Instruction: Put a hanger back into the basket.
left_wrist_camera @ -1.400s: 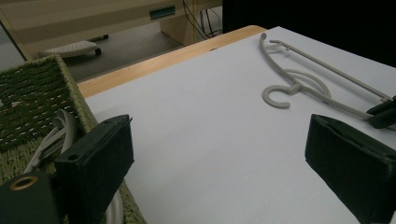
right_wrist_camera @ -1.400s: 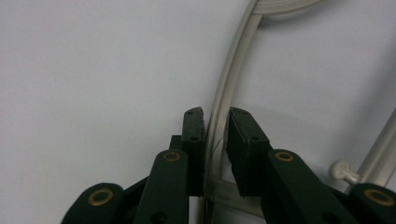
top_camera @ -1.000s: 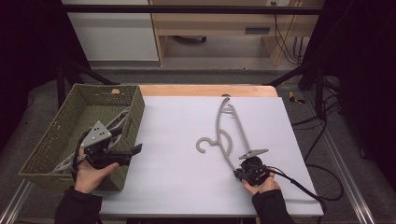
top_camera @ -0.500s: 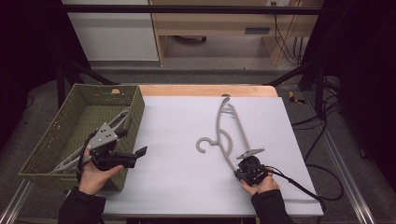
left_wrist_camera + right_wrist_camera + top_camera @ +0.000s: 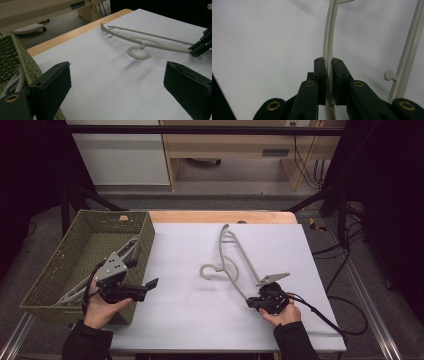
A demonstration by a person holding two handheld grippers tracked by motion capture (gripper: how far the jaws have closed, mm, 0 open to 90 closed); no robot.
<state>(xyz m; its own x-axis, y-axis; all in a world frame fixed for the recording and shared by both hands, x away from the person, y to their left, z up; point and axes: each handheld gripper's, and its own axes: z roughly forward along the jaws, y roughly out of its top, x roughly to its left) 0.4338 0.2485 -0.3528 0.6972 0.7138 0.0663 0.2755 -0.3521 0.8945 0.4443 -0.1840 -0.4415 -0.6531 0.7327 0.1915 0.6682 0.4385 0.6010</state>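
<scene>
Lying flat on the white table top (image 5: 190, 315), right of its centre, a pale plastic hanger (image 5: 231, 262) points its far tip toward the wooden back edge (image 5: 220, 216), its round hook (image 5: 211, 271) curling to the left; the near end of one arm reaches the front right part of the table. There the right gripper (image 5: 253, 303), held by the person's right hand (image 5: 282, 312), has its jaws pressed together on that near end, and the right gripper view shows the thin cream arm of the hanger (image 5: 329, 50) pinched between the two black pads (image 5: 321, 75), with the second bar and a small peg (image 5: 389, 75) just to the right. A black cable (image 5: 330, 320) trails from this gripper over the table's right side. The left gripper (image 5: 150, 285), in the person's left hand (image 5: 102, 307), sits at the front right corner of a green woven basket (image 5: 55, 270) at the table's left, well apart from the hanger, level and pointing right. The left gripper view shows its jaws spread wide with nothing between them, looking across bare table at the hanger (image 5: 140, 41). Inside the basket lie more pale hangers (image 5: 127, 251), resting against its right wall
</scene>
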